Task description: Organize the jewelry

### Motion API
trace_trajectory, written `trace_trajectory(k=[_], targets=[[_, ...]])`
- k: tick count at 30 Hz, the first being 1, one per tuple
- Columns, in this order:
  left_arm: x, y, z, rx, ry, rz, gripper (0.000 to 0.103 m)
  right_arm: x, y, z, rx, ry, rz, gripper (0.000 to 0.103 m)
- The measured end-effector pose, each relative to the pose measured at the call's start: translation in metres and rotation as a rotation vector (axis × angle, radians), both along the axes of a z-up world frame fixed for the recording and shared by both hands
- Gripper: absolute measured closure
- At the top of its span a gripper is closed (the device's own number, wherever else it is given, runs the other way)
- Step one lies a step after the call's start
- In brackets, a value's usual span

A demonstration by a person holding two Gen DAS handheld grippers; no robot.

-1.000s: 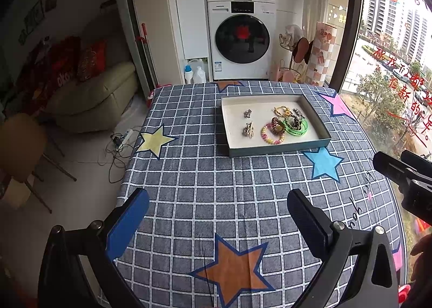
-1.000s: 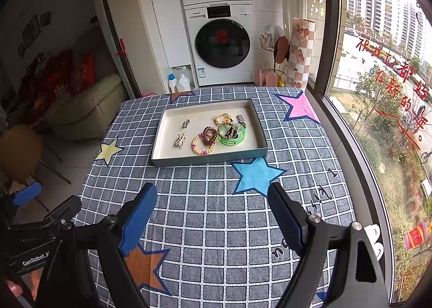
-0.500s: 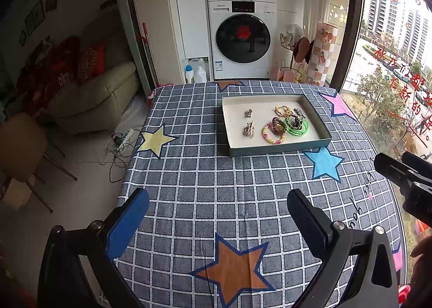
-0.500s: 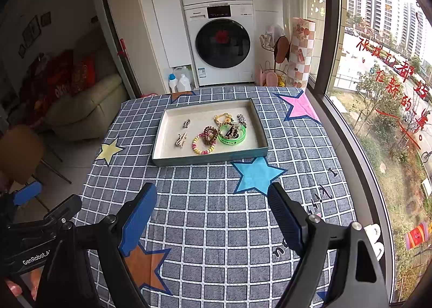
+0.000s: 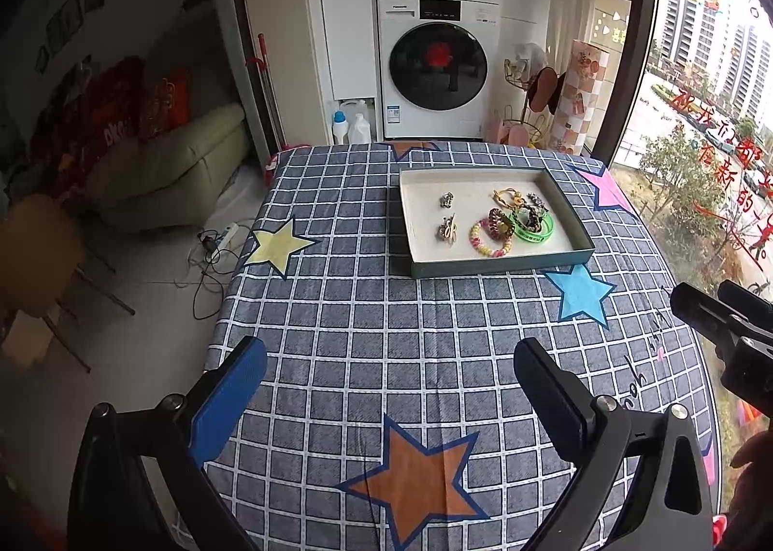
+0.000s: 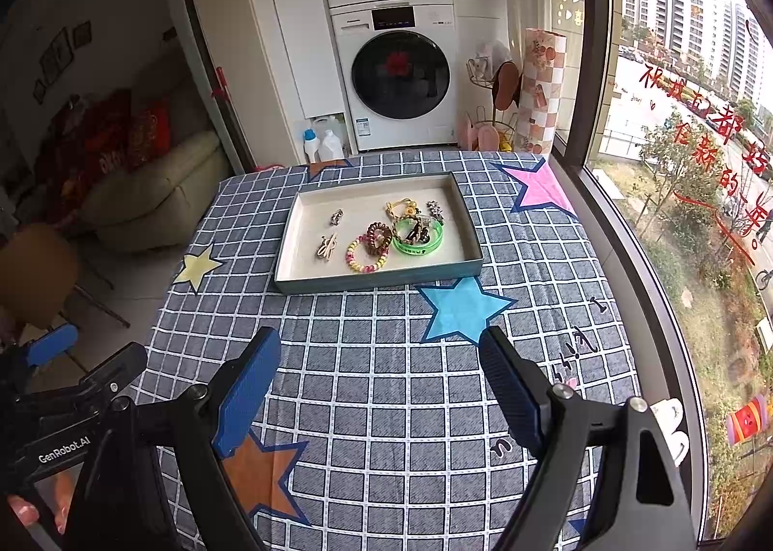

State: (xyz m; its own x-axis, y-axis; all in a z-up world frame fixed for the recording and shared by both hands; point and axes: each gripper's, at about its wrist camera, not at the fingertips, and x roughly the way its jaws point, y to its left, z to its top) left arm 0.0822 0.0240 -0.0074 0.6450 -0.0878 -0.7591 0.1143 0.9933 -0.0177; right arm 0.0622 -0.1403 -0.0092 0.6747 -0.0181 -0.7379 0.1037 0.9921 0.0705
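Note:
A shallow teal tray [image 5: 502, 265] with a cream floor stands at the far middle of the table; it also shows in the right wrist view [image 6: 377, 281]. In it lie a green bangle [image 6: 418, 243], a pink and yellow bead bracelet [image 6: 365, 260], a brown coil hair tie [image 6: 378, 237], a yellow cord piece [image 6: 402, 208] and small metal clips [image 6: 328, 246]. My left gripper [image 5: 389, 379] is open and empty above the near tablecloth. My right gripper [image 6: 381, 370] is open and empty, well short of the tray.
The table carries a grey checked cloth with coloured stars [image 5: 415, 473]. A washing machine [image 5: 437, 68] stands behind it, a sofa [image 5: 169, 174] to the left, a window [image 6: 686, 116] to the right. The table's right edge [image 6: 642, 309] runs along the window.

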Motion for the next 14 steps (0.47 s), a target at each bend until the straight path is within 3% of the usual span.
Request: trace_trajectory(k=[14], targets=[[-0.001,-0.0035,-0.0016,0.016,-0.001,-0.008,0.0,-0.001,0.0016,-0.0009,0.003,0.004,-0.002,0.017]])
